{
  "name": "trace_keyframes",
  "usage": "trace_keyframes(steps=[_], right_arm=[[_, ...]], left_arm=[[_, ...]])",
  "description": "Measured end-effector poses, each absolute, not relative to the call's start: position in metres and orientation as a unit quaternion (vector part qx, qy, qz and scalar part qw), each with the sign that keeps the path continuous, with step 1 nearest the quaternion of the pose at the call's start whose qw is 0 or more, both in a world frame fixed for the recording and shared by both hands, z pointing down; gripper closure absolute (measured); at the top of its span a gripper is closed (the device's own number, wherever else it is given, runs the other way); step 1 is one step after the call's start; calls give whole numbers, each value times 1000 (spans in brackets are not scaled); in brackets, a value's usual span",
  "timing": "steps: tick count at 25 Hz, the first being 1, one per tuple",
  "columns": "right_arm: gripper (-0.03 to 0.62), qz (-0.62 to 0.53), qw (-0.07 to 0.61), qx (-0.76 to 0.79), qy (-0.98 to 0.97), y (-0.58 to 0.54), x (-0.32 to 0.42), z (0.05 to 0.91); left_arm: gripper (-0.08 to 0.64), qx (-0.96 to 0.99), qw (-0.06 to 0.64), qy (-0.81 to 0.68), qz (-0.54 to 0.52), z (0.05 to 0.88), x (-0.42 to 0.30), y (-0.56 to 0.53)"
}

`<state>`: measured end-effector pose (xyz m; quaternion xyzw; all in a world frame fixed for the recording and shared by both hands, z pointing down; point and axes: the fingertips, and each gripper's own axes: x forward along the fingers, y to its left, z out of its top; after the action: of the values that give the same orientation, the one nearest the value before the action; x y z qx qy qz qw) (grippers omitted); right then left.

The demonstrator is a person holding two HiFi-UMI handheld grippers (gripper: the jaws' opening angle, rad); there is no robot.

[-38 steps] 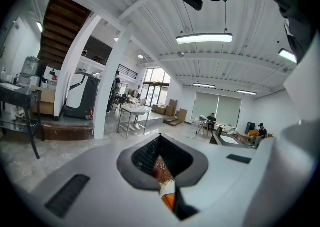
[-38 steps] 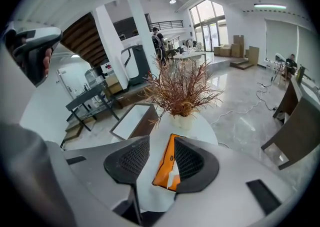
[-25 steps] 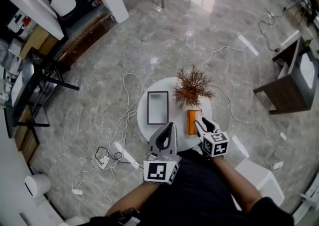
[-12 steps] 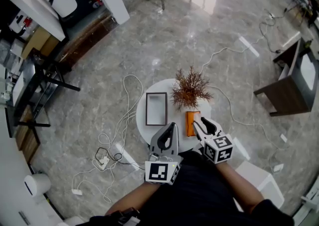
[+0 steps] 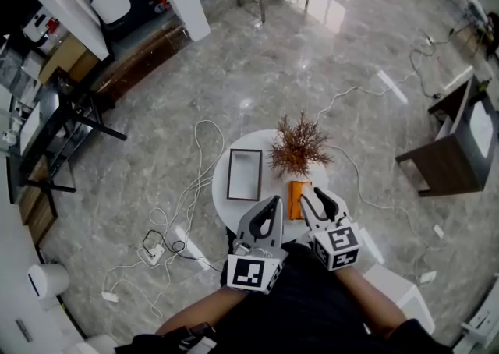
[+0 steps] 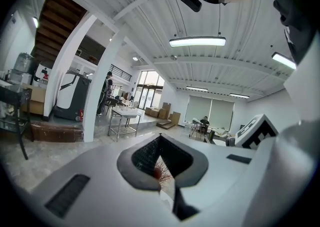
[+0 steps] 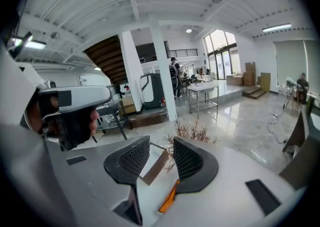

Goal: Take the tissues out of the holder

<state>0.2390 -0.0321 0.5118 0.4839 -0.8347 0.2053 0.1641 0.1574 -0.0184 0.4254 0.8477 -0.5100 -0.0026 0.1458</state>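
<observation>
A flat orange holder lies on the round white table, in front of a dried reddish plant. My right gripper hovers over the holder's near end, open, with nothing between its pads. In the right gripper view the orange holder shows below the jaws. My left gripper hangs over the table's near edge to the left of the holder, jaws together and empty. Through its pads in the left gripper view, a bit of the plant shows.
A brown-framed rectangular tray with a white inside lies on the table's left half, also in the right gripper view. White cables trail over the marble floor. A dark wooden stand is at right.
My right gripper has risen above the orange holder and rolled slightly, still open. The left gripper has shifted only a little.
</observation>
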Motion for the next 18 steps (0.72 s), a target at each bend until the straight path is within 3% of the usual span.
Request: trace_keyframes(steps=[18], right_arm=[[451,112,55,517,-847,-45,204,425]], left_arm=[[561,832,125,-539,-34,399,100,-17]])
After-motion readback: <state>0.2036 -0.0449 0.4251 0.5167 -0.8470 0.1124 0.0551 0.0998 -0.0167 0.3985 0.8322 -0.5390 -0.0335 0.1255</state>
